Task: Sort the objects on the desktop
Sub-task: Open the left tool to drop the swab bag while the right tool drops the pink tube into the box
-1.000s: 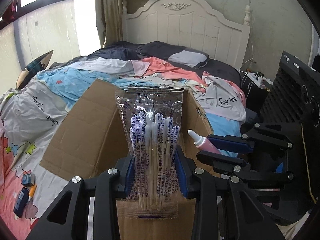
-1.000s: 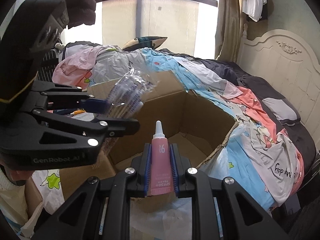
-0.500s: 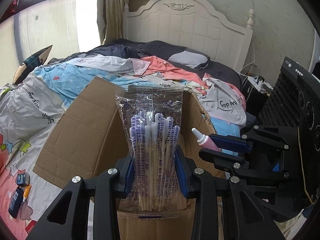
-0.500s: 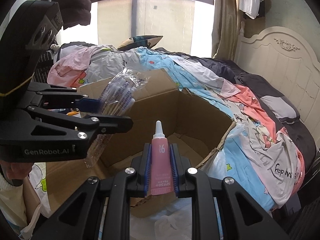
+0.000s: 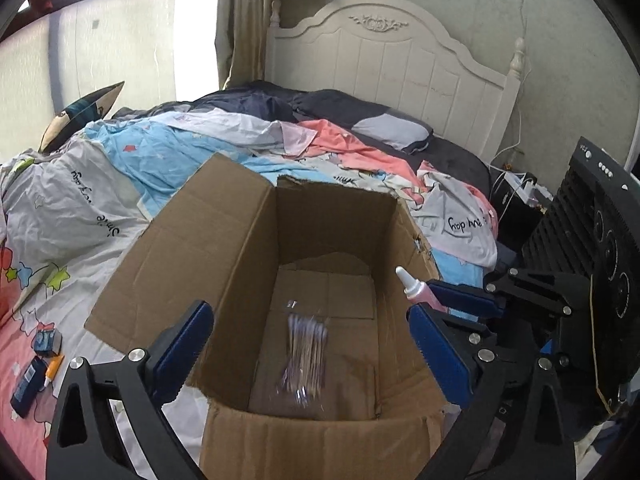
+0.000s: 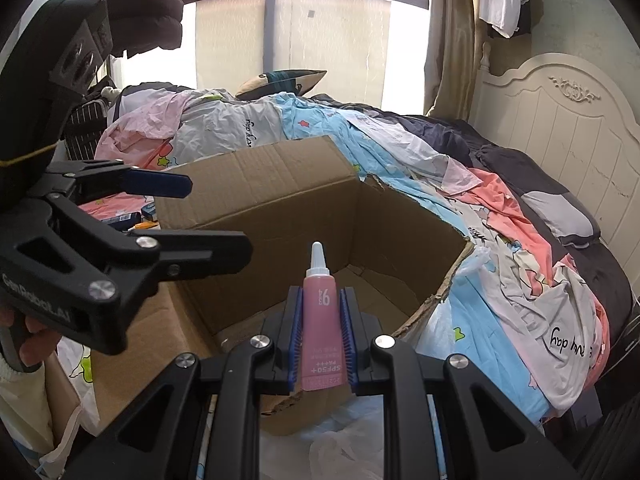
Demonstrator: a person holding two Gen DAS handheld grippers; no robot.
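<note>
An open cardboard box stands on the bed; it also shows in the right wrist view. A clear bag of cotton swabs is inside it, blurred, just above the bottom. My left gripper is open and empty above the box's near side; it also shows in the right wrist view. My right gripper is shut on a pink sunscreen tube, nozzle up, at the box's right edge. The tube also shows in the left wrist view.
The bed is covered with crumpled clothes and a white headboard stands behind. Small blue packs and an orange item lie on the bedding left of the box. A black heater stands at the right.
My left gripper has opened and let go of the cotton swab bag, which has dropped into the box. The right gripper still holds the pink tube by the box.
</note>
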